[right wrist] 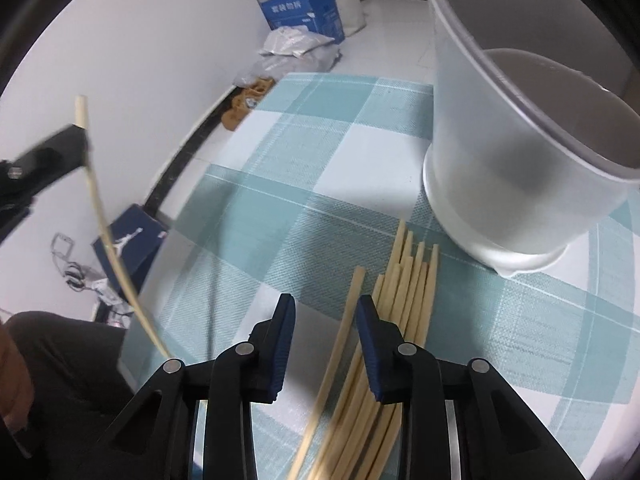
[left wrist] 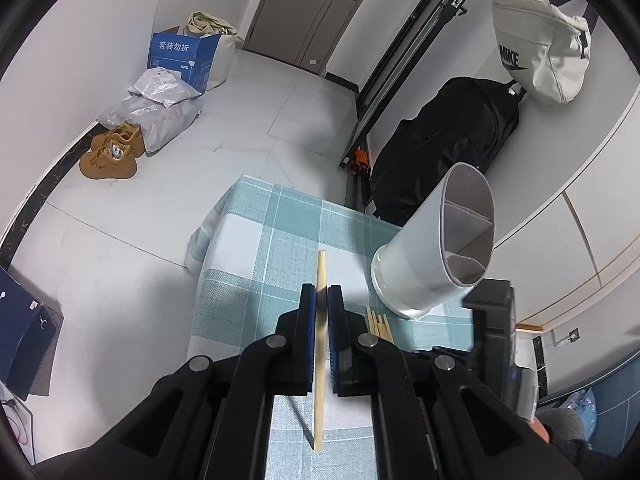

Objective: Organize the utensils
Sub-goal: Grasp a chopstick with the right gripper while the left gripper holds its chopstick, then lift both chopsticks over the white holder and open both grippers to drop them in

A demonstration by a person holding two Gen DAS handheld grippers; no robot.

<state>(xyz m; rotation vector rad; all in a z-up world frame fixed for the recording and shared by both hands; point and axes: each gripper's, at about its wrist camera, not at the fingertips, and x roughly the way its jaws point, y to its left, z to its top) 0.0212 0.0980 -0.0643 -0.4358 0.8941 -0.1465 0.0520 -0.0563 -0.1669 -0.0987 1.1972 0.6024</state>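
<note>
My left claw (left wrist: 321, 300) is clenched on one pale wooden chopstick (left wrist: 320, 344), lifted clear for the white divided plastic holder (left wrist: 424, 256). My right claw (right wrist: 326, 312) stands parted over the chopstick pile (right wrist: 400, 300) near the table's (right wrist: 280, 200) edge, gripping nothing.

a table under a teal-and-white checked cloth (right wrist: 280, 208) carries the things. on it stands a white holder (right wrist: 500, 184) with inner dividers, upright near the far right edge. just beside its base lies a loose bundle of pale chopsticks (right wrist: 404, 300), roughly parallel, one a little apart on the left.
</note>
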